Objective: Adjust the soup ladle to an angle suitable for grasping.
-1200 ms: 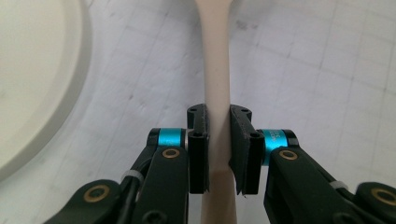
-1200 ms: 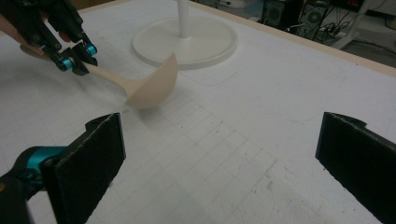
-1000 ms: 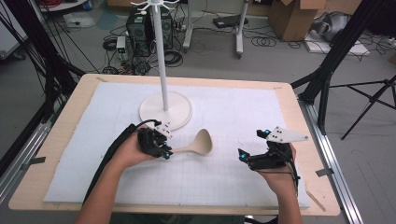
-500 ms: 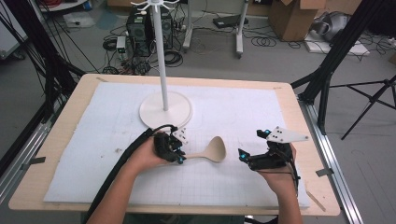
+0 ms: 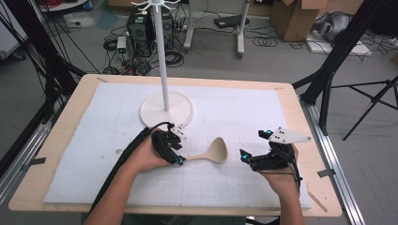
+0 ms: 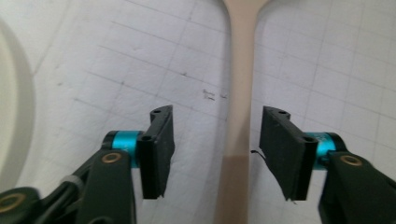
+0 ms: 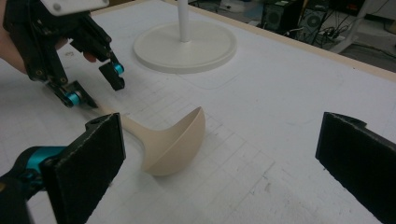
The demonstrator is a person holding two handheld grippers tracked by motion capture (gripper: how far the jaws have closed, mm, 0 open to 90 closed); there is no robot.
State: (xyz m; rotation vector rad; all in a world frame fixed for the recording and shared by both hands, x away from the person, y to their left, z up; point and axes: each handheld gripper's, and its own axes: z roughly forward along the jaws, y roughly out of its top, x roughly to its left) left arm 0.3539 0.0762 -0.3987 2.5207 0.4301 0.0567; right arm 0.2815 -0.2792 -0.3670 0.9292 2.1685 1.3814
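A beige ladle [image 5: 215, 152] lies on the white gridded mat [image 5: 244, 112], bowl to the right, handle pointing left. My left gripper [image 5: 179, 152] straddles the handle end. In the left gripper view the handle [image 6: 240, 93] runs between the jaws of my left gripper [image 6: 217, 114] with a gap on each side. These jaws have just been opening and neither pad presses on it. My right gripper [image 5: 252, 144] hovers just right of the bowl, open and holding nothing. In the right gripper view the ladle [image 7: 175, 140] lies ahead of my right gripper [image 7: 223, 126], with the left gripper [image 7: 102, 91] beyond.
A white hanger stand with a round base [image 5: 166, 110] and a tall pole [image 5: 162, 56] rises behind the left hand. The mat covers a wooden table [image 5: 61, 140]. Black tripod legs, cables and boxes stand on the floor beyond the table.
The left hand carried the ladle to the right and nearer the front edge. Its jaws then opened off the handle, and the ladle now lies on the mat. The right hand stayed put.
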